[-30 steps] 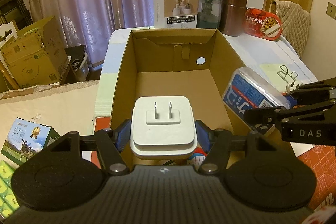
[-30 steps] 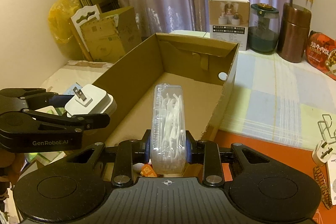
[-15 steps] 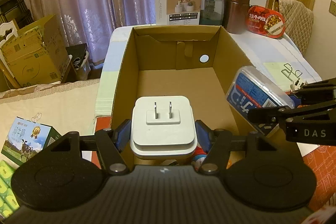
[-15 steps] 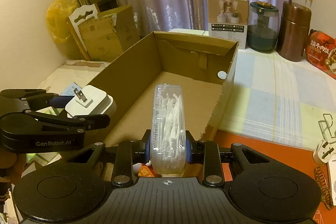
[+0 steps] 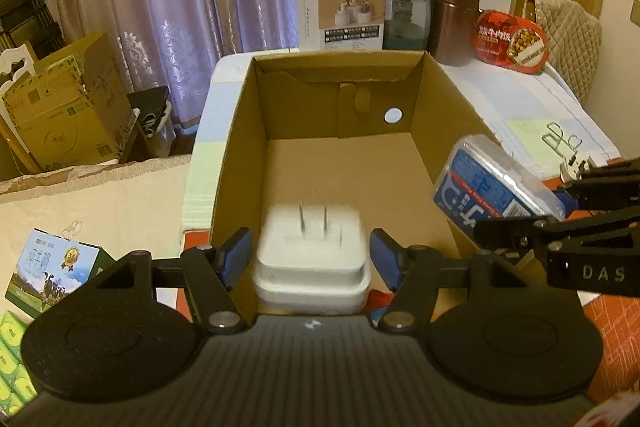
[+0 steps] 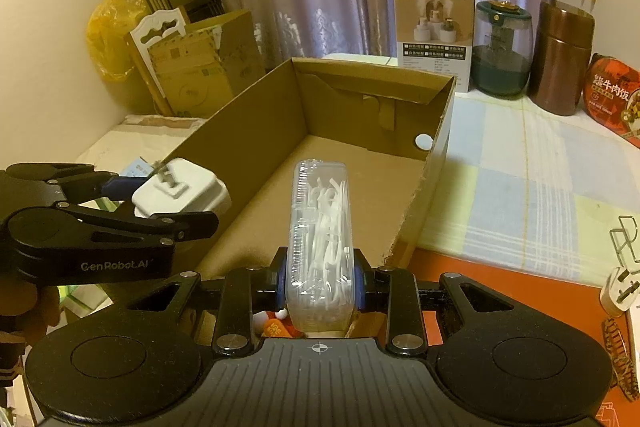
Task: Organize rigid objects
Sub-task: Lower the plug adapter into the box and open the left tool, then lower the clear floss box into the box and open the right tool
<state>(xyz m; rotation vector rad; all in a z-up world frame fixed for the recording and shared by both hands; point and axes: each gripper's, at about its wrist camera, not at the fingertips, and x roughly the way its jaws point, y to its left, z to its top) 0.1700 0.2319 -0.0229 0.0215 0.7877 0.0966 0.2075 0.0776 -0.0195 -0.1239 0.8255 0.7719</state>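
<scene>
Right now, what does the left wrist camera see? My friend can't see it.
The left gripper has opened; the blurred white plug adapter sits loose between its blue pads above the open brown cardboard box. At right, the right gripper holds a clear plastic floss-pick case.

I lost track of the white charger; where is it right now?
In the left wrist view the white charger sits blurred between the left tool's spread blue pads, over the near end of the cardboard box.

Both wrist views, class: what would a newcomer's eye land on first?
The open cardboard box fills the centre. At its near end a blurred white plug adapter sits between the left tool's parted blue pads. The right tool grips a clear floss-pick case over the box.
</scene>
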